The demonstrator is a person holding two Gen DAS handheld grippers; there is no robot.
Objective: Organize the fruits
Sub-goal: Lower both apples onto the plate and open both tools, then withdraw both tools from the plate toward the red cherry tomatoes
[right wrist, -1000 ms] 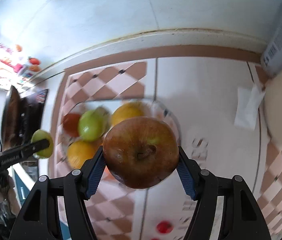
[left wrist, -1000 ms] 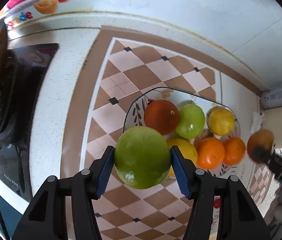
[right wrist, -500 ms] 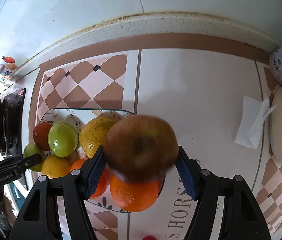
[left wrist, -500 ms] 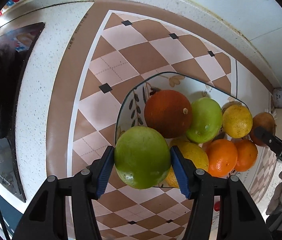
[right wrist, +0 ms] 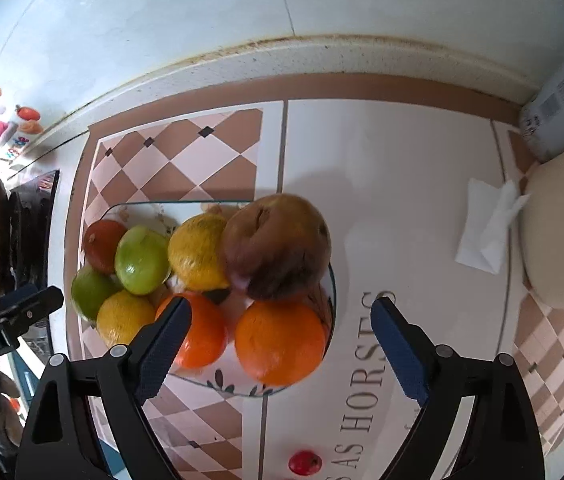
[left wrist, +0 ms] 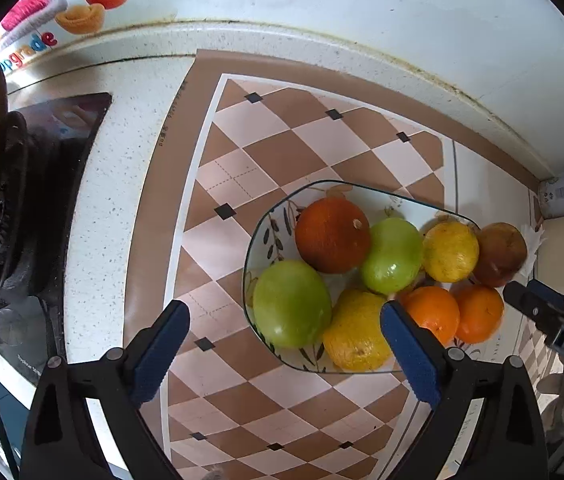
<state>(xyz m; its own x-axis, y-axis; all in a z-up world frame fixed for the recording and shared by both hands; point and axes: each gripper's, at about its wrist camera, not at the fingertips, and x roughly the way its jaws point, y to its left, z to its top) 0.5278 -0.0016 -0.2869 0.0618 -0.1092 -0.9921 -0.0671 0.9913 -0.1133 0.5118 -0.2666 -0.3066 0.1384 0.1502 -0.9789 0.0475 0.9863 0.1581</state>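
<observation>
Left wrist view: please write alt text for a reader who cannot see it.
The left gripper, jaws opening and holding nothing, hangs over a patterned plate of fruit on a checkered mat. A green fruit lies in the plate near its left rim.

A speckled white countertop (left wrist: 122, 184) meets a pale wall (left wrist: 361, 8), with a black stove (left wrist: 42, 184) alongside.

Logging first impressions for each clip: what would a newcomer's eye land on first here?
The patterned dish heaped with fruit on the checkered mat: a big green apple at its left end, a brownish apple at the right, oranges and yellow citrus between. Next, the left gripper and right gripper above it, both opening, nothing touching their blue fingers.
</observation>
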